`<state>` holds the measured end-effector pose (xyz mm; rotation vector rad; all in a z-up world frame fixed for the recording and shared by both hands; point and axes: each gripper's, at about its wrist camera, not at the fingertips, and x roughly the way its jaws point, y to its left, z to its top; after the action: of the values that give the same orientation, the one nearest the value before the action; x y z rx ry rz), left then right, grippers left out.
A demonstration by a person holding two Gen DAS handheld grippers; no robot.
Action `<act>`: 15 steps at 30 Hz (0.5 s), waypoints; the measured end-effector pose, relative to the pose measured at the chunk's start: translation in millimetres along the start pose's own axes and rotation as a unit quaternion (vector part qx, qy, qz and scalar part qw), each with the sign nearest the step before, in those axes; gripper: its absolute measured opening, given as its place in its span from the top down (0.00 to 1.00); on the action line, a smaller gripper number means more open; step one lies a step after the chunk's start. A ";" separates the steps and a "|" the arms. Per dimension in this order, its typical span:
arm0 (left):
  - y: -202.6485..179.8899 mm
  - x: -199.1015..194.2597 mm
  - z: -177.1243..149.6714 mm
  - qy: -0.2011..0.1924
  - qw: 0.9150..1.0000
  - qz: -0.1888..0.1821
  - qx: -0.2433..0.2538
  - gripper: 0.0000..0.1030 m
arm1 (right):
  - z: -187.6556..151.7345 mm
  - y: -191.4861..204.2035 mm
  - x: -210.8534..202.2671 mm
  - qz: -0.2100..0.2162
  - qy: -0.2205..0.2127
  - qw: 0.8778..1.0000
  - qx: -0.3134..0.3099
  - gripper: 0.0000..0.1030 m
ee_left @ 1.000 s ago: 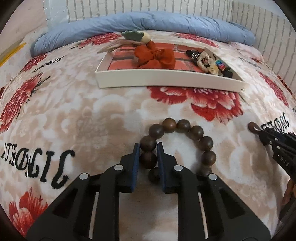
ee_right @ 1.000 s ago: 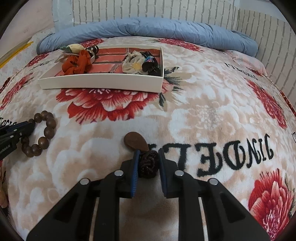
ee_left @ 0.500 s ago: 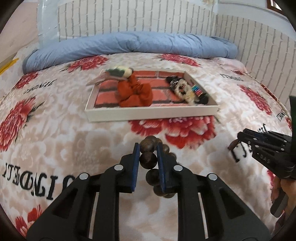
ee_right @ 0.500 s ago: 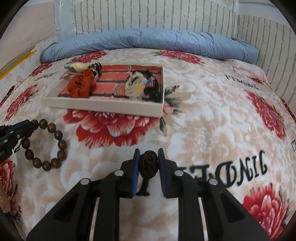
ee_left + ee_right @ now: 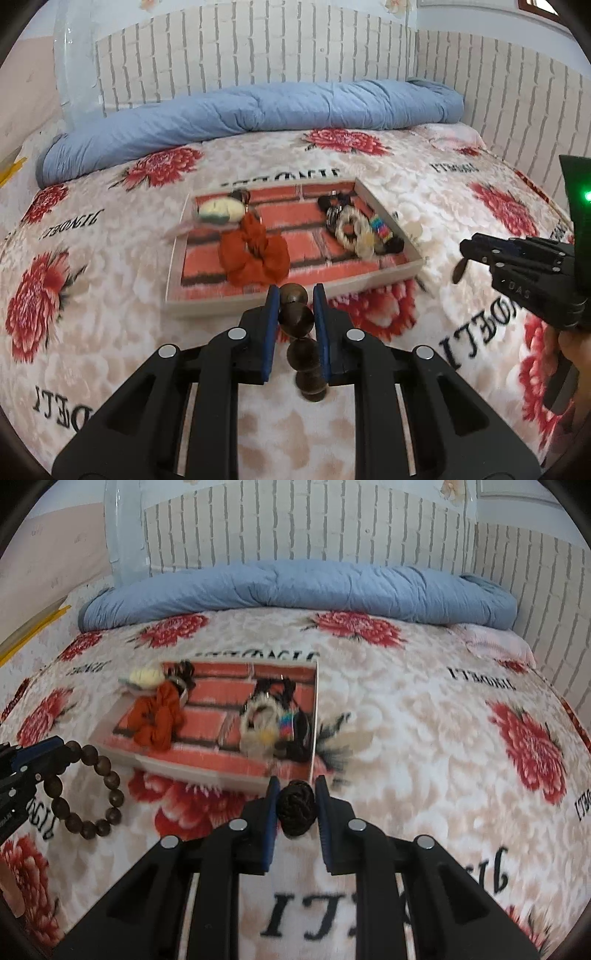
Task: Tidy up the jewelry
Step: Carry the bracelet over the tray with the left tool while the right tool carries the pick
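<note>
My left gripper (image 5: 294, 297) is shut on a brown wooden bead bracelet (image 5: 300, 320) that hangs from it above the bed; the bracelet also shows in the right wrist view (image 5: 96, 794). My right gripper (image 5: 295, 789) is shut on a dark knotted cord piece (image 5: 296, 808) held above the bed; a brown pendant (image 5: 460, 270) hangs below that gripper in the left wrist view. A white tray (image 5: 207, 306) with a red brick-pattern floor lies ahead of both. It holds an orange scrunchie (image 5: 255, 256), a cream hair clip (image 5: 219, 212) and a pile of bracelets (image 5: 356, 227).
The bed has a floral blanket (image 5: 92, 332) with red flowers and black lettering. A rolled blue duvet (image 5: 258, 110) lies along the far side under a white brick-pattern wall (image 5: 258, 55). The wall also runs along the right side.
Both grippers have lifted their pieces off the blanket and risen, moving nearer the tray. The bracelet now hangs freely from the left gripper.
</note>
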<state>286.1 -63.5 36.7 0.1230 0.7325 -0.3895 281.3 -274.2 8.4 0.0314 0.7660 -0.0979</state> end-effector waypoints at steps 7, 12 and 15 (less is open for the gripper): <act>10.5 15.3 47.9 -0.006 1.000 -0.024 -0.016 0.83 | 41.2 13.7 20.8 0.009 -0.009 1.000 -0.007 0.81; 29.6 50.0 60.3 0.006 0.999 -0.013 -0.031 0.83 | 50.8 29.3 53.2 0.017 0.002 1.000 -0.014 0.81; 44.6 72.6 57.6 0.020 0.999 -0.010 -0.045 0.83 | 52.5 37.6 74.8 0.016 0.008 1.000 -0.017 0.81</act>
<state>388.6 -58.5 29.5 0.0392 0.7905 -0.3730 374.9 -245.9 -5.9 0.0115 0.7825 -0.0532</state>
